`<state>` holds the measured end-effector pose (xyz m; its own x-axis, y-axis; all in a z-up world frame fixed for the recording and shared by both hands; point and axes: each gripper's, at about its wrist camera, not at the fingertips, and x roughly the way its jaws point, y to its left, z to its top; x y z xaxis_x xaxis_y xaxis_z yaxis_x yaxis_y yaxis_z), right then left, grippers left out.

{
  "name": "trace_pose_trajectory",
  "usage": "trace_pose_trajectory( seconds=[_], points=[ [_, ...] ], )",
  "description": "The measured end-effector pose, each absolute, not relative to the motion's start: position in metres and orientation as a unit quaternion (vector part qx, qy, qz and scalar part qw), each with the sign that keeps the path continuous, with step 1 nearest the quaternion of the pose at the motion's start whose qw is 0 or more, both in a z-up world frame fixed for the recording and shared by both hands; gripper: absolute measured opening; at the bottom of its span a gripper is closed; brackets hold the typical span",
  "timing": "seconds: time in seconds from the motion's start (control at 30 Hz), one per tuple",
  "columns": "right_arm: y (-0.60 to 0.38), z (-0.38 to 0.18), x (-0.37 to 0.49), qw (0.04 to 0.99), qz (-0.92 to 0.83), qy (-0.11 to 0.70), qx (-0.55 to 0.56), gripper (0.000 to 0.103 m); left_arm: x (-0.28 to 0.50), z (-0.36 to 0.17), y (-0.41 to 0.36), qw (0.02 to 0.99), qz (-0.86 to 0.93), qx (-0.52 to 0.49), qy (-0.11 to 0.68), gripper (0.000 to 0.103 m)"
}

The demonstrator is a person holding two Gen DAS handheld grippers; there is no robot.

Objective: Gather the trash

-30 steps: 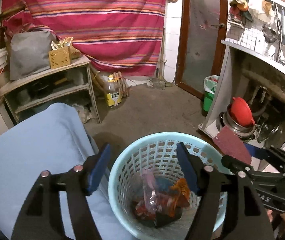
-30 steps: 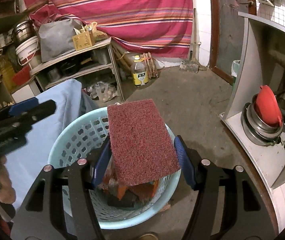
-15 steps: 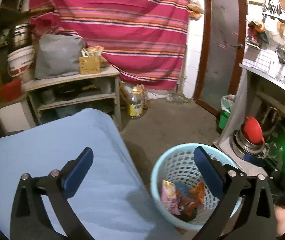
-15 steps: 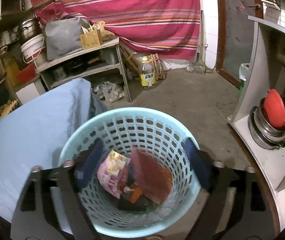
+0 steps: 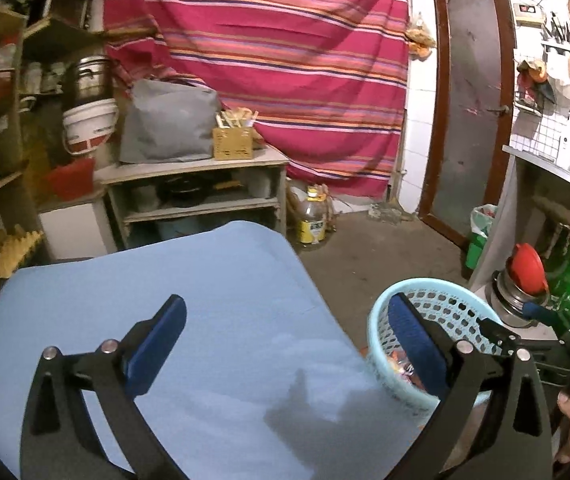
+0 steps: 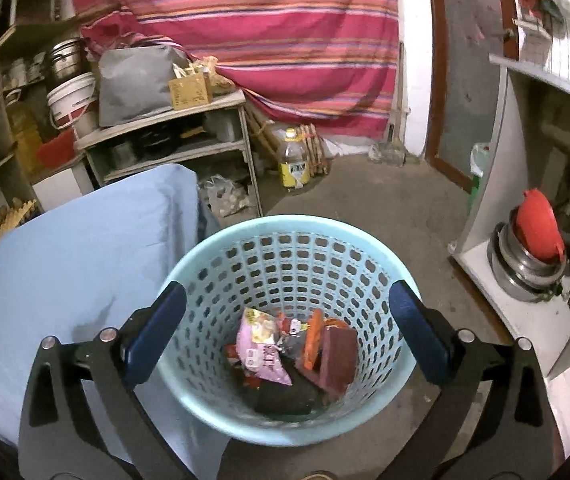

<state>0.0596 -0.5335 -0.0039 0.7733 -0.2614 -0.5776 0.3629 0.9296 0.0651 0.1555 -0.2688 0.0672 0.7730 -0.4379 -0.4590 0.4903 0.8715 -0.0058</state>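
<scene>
Light-blue perforated basket [image 6: 285,264] filled with pink snack wrapper [image 6: 263,346], maroon pad [image 6: 339,356], perhaps more wrappers. Blue-clothed table [image 5: 205,300] alongside; concrete floor [image 6: 385,200]. Left gripper [image 5: 285,340] spread, empty; right gripper [image 6: 285,332] jaws opening, nothing gripped.

Each black gripper [image 6: 285,336] has blue pads [image 6: 155,336] and silver screws.

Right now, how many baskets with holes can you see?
1. The blue basket stands on the floor beside the blue cloth, under the right gripper, with trash inside. Others may be hidden behind the shelves.
</scene>
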Motion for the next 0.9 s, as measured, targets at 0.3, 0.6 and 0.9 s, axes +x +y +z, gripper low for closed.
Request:
trace_pose_trajectory(
  seconds=[0.3,0.6,0.9],
  points=[
    [-0.459,0.015,0.027,0.956,-0.161,0.238,0.054,0.099,0.11,0.066,-0.195,0.95,-0.223,0.038,0.213,0.099],
    [-0.376,0.008,-0.014,0.967,-0.139,0.211,0.021,0.099,0.068,0.046,-0.129,0.961,-0.195,0.024,0.194,0.099],
    [-0.327,-0.006,-0.036,0.97,-0.086,0.226,0.026,0.099,0.034,0.002,-0.071,0.969,-0.132,0.013,0.207,0.099]
  ],
)
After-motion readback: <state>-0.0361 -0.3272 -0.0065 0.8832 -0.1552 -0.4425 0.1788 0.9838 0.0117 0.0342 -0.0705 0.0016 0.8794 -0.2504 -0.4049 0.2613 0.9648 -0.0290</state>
